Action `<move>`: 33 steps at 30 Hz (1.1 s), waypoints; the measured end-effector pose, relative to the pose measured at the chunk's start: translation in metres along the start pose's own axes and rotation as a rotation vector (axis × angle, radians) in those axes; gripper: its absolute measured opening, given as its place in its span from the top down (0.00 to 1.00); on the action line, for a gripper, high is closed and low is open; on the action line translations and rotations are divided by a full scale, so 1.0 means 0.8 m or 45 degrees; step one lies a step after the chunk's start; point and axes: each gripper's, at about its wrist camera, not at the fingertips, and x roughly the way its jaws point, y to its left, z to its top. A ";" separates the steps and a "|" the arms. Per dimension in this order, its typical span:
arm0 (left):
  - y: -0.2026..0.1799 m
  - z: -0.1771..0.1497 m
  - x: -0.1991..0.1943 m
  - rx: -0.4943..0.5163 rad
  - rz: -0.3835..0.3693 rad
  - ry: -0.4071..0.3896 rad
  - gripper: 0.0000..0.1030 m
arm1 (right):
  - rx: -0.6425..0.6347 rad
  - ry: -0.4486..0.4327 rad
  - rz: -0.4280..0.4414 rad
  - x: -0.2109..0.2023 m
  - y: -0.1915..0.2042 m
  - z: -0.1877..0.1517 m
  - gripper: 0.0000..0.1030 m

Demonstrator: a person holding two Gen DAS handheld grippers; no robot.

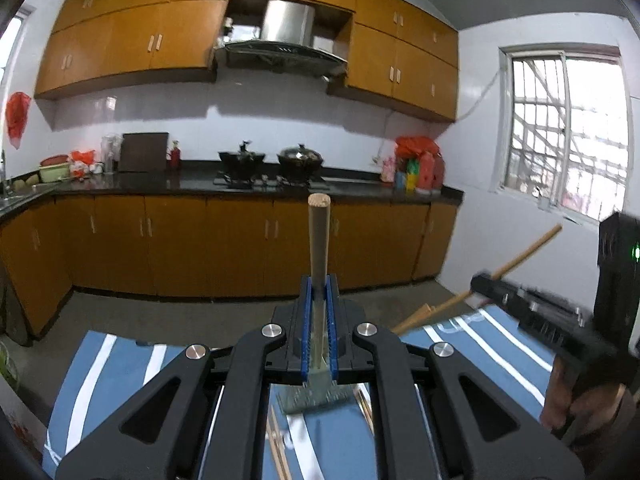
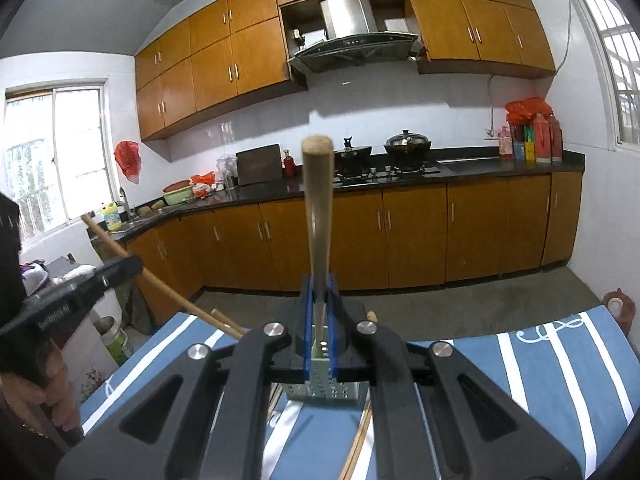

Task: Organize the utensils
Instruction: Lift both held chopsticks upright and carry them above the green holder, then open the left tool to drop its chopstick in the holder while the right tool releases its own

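My left gripper (image 1: 319,292) is shut on a wooden-handled utensil (image 1: 319,236) that points up and away. My right gripper (image 2: 319,292) is shut on another wooden-handled utensil (image 2: 317,208), also pointing up. Each gripper shows in the other's view: the right gripper (image 1: 486,280) with its wooden stick (image 1: 524,254), the left gripper (image 2: 128,266) with its stick (image 2: 168,290). A perforated metal holder (image 2: 326,388) stands on the blue striped cloth (image 2: 540,368) below the jaws; it also shows in the left wrist view (image 1: 316,398). Loose chopsticks (image 1: 280,452) lie on the cloth.
A kitchen counter (image 1: 192,184) with pots (image 1: 300,158) and bottles runs along the far wall, with orange cabinets (image 2: 416,232) below. A bottle (image 2: 618,308) stands by the table's right end. A bucket (image 2: 116,340) sits on the floor at left.
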 end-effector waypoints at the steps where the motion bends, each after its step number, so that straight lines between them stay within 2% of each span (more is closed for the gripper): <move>1: 0.001 0.001 0.004 -0.008 0.010 -0.008 0.93 | 0.000 0.012 -0.013 0.011 -0.001 -0.001 0.93; 5: 0.005 0.000 0.031 -0.049 0.030 -0.003 0.93 | 0.020 0.062 -0.038 0.047 -0.010 -0.005 0.93; 10: 0.010 -0.015 0.059 -0.055 0.040 0.061 0.93 | 0.011 0.126 -0.053 0.081 -0.011 -0.014 0.93; 20: 0.014 -0.039 0.085 -0.061 0.016 0.191 0.93 | 0.022 0.196 -0.053 0.113 -0.014 -0.031 0.92; 24: 0.012 -0.040 0.089 -0.078 0.001 0.205 0.92 | 0.028 0.191 -0.046 0.110 -0.017 -0.034 0.90; 25: 0.012 -0.040 0.087 -0.078 -0.003 0.202 0.88 | 0.028 0.181 -0.047 0.107 -0.017 -0.033 0.87; 26: 0.011 -0.039 0.085 -0.079 -0.003 0.195 0.78 | 0.030 0.174 -0.046 0.104 -0.018 -0.033 0.86; 28: 0.011 -0.036 0.081 -0.086 -0.004 0.174 0.66 | 0.035 0.152 -0.044 0.095 -0.018 -0.029 0.85; 33: 0.017 -0.028 0.060 -0.110 -0.006 0.124 0.66 | 0.041 0.088 -0.036 0.063 -0.020 -0.025 0.84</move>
